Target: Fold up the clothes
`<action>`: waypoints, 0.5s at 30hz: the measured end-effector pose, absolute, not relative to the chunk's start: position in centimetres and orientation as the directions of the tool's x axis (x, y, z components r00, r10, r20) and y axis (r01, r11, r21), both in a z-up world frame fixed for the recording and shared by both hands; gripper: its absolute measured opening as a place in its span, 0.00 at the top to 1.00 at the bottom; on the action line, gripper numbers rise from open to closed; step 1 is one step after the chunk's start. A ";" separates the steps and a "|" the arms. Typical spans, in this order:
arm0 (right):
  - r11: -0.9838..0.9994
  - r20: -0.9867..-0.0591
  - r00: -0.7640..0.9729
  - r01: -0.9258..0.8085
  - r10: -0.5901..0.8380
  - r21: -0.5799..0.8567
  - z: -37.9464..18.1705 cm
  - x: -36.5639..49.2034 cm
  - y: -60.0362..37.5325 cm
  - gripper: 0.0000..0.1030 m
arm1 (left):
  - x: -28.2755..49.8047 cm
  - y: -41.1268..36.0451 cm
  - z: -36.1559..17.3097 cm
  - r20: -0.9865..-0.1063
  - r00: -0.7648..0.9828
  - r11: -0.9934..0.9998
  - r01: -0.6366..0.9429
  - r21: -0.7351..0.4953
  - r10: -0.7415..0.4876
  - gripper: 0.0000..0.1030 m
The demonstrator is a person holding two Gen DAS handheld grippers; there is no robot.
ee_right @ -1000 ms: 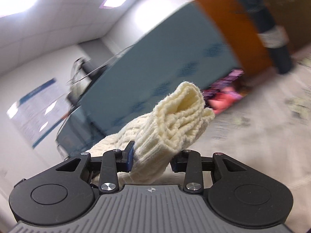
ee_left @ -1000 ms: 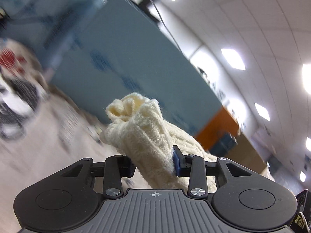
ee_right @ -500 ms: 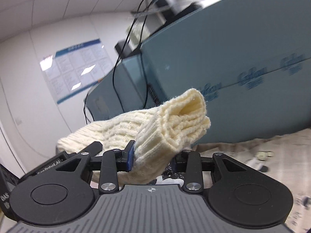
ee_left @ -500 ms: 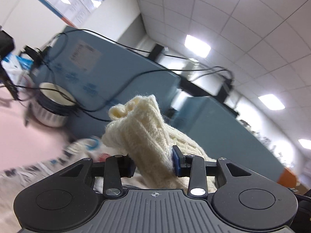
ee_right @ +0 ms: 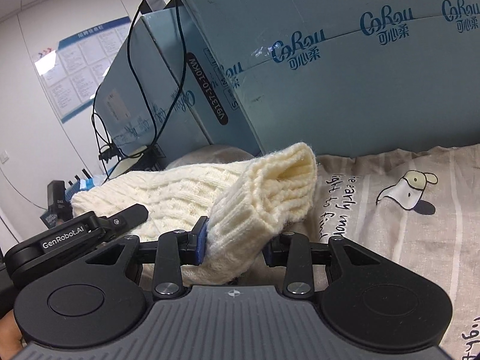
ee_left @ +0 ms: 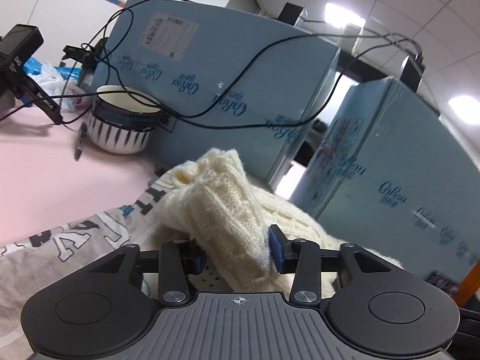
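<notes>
A cream cable-knit sweater point(ee_left: 222, 207) is held by both grippers. My left gripper point(ee_left: 237, 256) is shut on a bunched fold of it, low over the table. My right gripper point(ee_right: 235, 244) is shut on a ribbed cuff or hem of the sweater point(ee_right: 270, 192), with the rest of the knit spread to its left. The left gripper's body point(ee_right: 75, 231) shows at the left of the right wrist view, close beside the right one. The sweater lies over a printed grey-beige cloth point(ee_right: 390, 204).
Large blue cardboard boxes point(ee_left: 240, 90) stand just behind the sweater, also in the right wrist view point(ee_right: 345, 75). A striped bowl point(ee_left: 123, 123), a pen point(ee_left: 79, 144), black cables and a black device point(ee_left: 18, 48) sit on the pink tabletop point(ee_left: 60, 180) at left.
Both grippers have swung down from pointing at the ceiling toward the table, carrying the sweater with them. The sweater now rests low over the printed cloth. Both grips are unchanged.
</notes>
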State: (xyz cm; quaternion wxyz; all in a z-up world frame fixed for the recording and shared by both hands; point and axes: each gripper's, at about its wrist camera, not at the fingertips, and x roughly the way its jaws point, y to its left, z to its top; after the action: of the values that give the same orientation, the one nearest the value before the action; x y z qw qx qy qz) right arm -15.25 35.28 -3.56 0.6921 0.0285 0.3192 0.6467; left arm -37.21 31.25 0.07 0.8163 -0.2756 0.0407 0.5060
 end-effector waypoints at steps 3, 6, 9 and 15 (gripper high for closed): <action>0.174 -0.424 -0.031 -0.883 0.905 0.436 -3.6 -15.5 35.6 0.68 | -37.2 31.3 -0.1 -0.363 0.454 0.308 -0.866 -0.394 0.814 0.49; 0.186 -0.439 -0.022 -0.886 0.898 0.426 -3.7 -15.7 35.6 0.67 | -37.1 31.3 -0.1 -0.372 0.447 0.301 -0.871 -0.388 0.814 0.47; 0.199 -0.451 -0.015 -0.885 0.892 0.422 -3.9 -15.8 35.7 0.67 | -37.0 31.2 -0.1 -0.374 0.444 0.303 -0.875 -0.378 0.815 0.47; 0.227 -0.469 0.002 -0.877 0.883 0.423 -3.8 -15.8 35.7 0.59 | -37.0 30.9 0.1 -0.373 0.438 0.301 -0.879 -0.371 0.818 0.47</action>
State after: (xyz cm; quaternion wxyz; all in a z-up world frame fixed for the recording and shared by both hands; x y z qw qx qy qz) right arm -15.75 35.72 -3.84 0.7079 0.0047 0.3351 0.6217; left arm -37.00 30.91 0.10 0.8046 -0.2674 0.0565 0.5272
